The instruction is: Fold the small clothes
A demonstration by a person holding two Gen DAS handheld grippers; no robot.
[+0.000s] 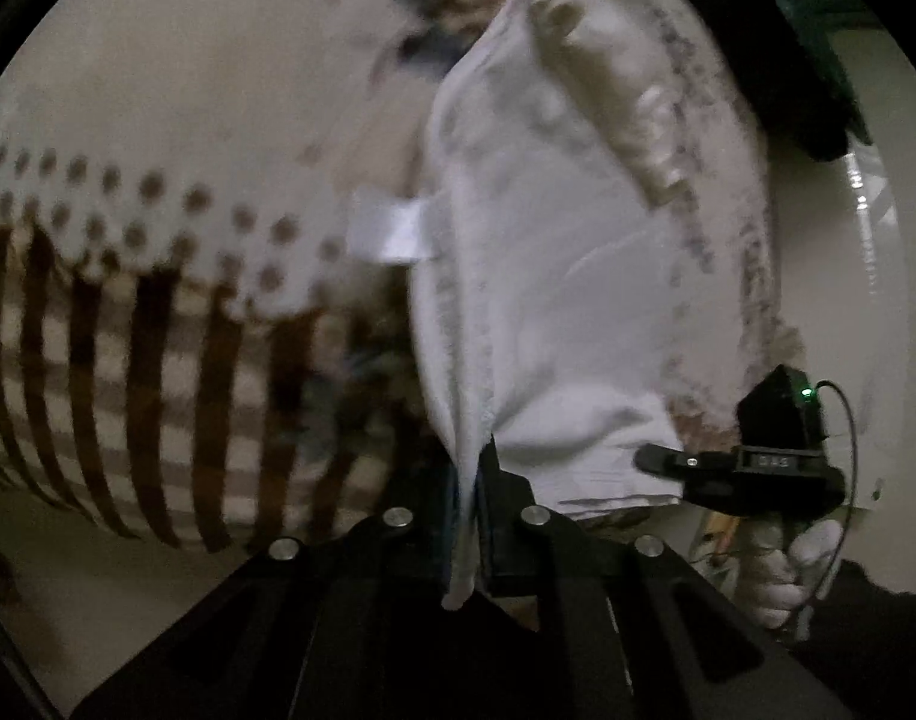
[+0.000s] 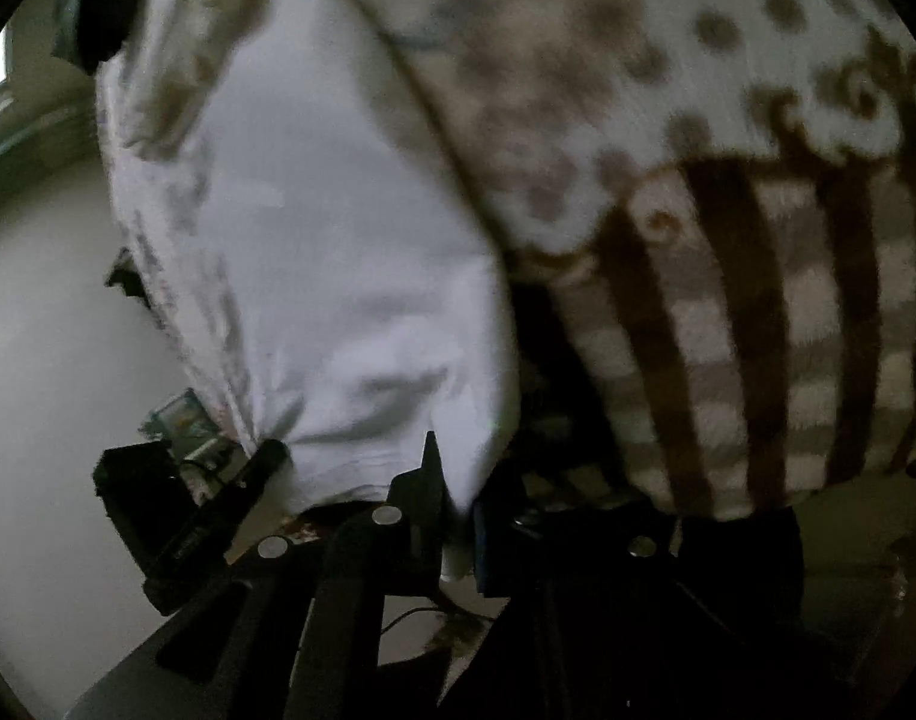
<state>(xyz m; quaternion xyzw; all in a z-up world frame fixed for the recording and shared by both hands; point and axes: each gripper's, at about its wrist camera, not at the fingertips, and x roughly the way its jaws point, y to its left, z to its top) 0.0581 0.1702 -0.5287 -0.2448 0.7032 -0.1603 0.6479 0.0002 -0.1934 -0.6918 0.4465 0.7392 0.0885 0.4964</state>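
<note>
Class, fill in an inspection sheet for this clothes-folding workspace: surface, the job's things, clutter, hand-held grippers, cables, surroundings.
Surface: brown-striped, dotted blanket.
Job's things: white garment, lifted, edges pinched at two points.
Clutter: nothing seen.
Grippers: left hand-held gripper shut on the garment; right hand-held gripper shut on the garment.
Cables: thin black cable at the right hand-held gripper.
Surroundings: dim, blurred; pale wall.

- We see a white garment [image 1: 554,300] with faint grey-brown print along its edges.
- We see a blanket [image 2: 728,312]: cream with brown dots above, dark brown and grey-beige stripes below.
- We see black grippers [image 1: 467,480], and a white glove [image 1: 788,564] on one hand.
</note>
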